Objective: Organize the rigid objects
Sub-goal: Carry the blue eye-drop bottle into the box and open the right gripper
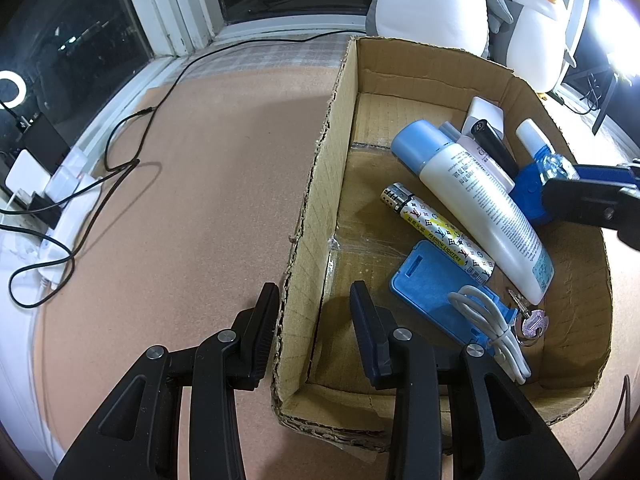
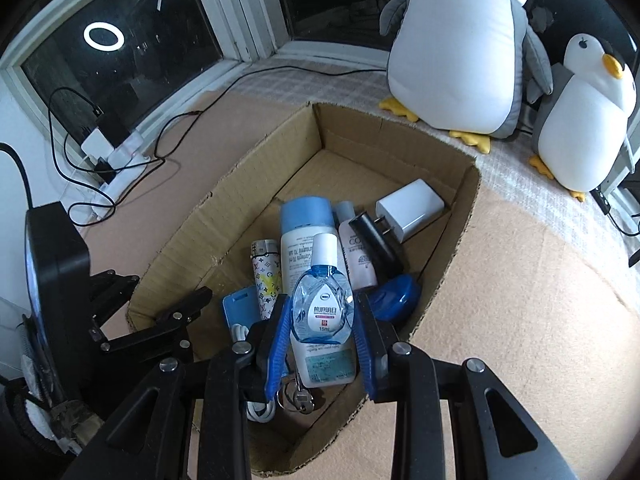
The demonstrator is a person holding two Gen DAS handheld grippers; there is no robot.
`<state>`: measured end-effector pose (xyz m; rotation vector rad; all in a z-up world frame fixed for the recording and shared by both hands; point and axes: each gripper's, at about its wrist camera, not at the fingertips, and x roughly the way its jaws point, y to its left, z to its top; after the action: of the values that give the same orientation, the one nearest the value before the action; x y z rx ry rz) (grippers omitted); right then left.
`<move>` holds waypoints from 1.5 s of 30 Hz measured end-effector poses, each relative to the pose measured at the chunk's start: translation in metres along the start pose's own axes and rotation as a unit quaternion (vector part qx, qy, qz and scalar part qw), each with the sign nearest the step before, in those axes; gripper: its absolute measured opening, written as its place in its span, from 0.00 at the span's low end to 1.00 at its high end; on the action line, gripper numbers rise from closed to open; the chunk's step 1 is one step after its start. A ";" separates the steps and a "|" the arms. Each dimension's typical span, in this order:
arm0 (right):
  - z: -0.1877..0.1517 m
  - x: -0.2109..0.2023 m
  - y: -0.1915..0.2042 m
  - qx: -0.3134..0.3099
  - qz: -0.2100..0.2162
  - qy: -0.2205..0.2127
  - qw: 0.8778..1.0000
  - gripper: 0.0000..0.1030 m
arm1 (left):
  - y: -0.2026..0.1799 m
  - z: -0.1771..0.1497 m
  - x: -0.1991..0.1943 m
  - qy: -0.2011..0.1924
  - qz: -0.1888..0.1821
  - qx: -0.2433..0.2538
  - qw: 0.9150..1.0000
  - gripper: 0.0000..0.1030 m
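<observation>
Right hand-held gripper pinching eye-drop bottle, hiding white bottle midsection.

Dark night-time window panes in white painted frames meet at a corner; a bright ring-shaped light reflection shows in the left pane. Below lies a pinkish-brown felt-like surface, with a pale checked cloth along the sill. A white power strip with black cables sits at left. Two white-and-grey plush penguins stand at right.
</observation>
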<state>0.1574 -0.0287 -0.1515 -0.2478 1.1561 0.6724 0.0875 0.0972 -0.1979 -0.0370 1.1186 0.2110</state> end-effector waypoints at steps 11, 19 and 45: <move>-0.002 0.011 0.005 -0.008 -0.006 0.008 1.000 0.27 | 0.000 0.000 0.000 0.000 0.000 0.000 1.000 0.34; -0.002 0.012 0.004 -0.012 -0.008 0.010 1.000 0.27 | 0.000 0.000 0.000 0.000 0.000 0.000 1.000 0.34; -0.019 -0.022 -0.005 -0.008 -0.018 -0.011 1.000 0.39 | 0.000 -0.002 -0.001 0.003 0.000 0.000 1.000 0.34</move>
<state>0.1411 -0.0501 -0.1399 -0.2733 1.1239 0.6513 0.0857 0.0964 -0.1976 -0.0381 1.1240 0.2108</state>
